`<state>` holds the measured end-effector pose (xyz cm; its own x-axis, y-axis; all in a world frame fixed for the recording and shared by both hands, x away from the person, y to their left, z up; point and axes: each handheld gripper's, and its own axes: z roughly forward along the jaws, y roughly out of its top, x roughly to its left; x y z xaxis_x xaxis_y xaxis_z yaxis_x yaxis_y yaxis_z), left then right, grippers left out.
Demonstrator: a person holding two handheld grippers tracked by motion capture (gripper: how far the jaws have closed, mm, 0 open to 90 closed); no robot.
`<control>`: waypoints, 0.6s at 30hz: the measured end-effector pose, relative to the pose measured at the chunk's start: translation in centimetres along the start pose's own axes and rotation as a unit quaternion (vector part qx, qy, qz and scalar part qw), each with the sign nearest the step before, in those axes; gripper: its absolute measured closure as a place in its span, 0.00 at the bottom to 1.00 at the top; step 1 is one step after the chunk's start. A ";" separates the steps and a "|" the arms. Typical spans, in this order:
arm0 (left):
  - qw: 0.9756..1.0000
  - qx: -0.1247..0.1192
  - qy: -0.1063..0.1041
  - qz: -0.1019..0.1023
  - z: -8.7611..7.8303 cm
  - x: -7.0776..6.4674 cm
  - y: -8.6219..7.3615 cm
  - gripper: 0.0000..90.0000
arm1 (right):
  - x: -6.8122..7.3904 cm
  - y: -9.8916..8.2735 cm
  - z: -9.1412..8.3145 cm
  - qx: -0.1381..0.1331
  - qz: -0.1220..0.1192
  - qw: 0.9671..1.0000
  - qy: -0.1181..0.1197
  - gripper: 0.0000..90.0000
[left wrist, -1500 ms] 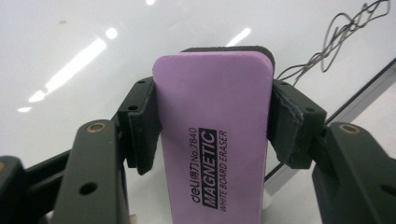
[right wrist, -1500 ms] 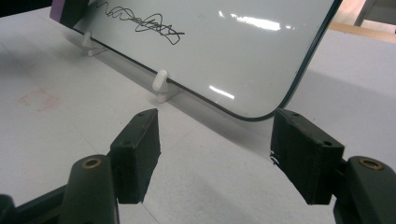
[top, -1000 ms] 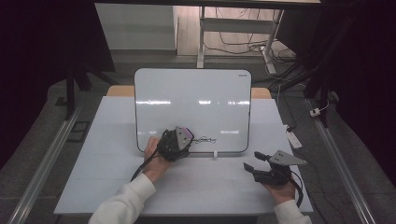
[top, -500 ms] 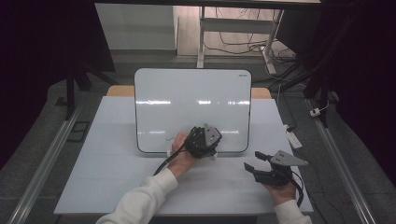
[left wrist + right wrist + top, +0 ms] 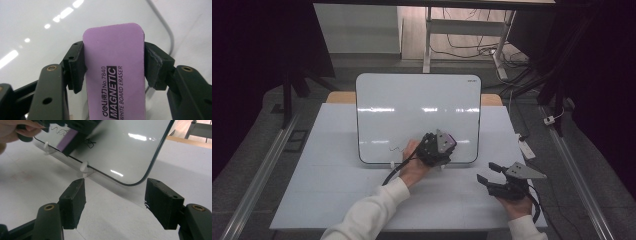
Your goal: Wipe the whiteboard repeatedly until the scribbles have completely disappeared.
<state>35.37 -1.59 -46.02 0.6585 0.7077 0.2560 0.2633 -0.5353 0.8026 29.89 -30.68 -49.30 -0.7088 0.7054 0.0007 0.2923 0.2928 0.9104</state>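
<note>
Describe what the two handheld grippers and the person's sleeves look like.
Both grippers are black, with two blocky padded jaws on drilled arms with brass-coloured pivots. The right gripper carries a grey three-cornered plate; so does the left gripper. A black cable trails from each. The sleeves are white.

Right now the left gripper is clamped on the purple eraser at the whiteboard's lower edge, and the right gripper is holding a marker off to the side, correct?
Not quite. The right gripper holds nothing: the right gripper view shows its jaws apart with only table between them. The rest stands: the left gripper is clamped on the purple eraser at the whiteboard's lower edge.
</note>
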 end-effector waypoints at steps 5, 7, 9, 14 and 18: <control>1.000 0.002 0.011 -0.020 -1.4 1.5 -1.3 0.45 | 0.1 0.1 0.0 -0.001 -0.001 1.000 -0.001 0.36; 1.000 0.000 0.001 -0.030 -1.2 1.6 -1.4 0.45 | 0.2 0.1 0.1 -0.001 -0.002 1.000 0.001 0.36; 0.999 -0.002 -0.011 -0.035 -0.5 1.1 -1.2 0.45 | 0.2 0.2 0.2 0.000 -0.004 1.000 0.002 0.36; 0.998 -0.014 -0.039 -0.041 1.4 -0.4 -0.1 0.45 | 0.2 0.1 0.1 0.004 -0.007 1.000 -0.003 0.36; 0.998 -0.020 -0.052 -0.037 2.7 -1.5 1.0 0.45 | -0.3 -0.1 -0.5 0.002 0.007 1.000 -0.013 0.36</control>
<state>36.53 -4.46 -47.04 0.7089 0.6913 0.1401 0.2868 -0.4640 0.8381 29.74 -31.24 -49.23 -0.6885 0.7253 0.0025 0.3050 0.2863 0.9083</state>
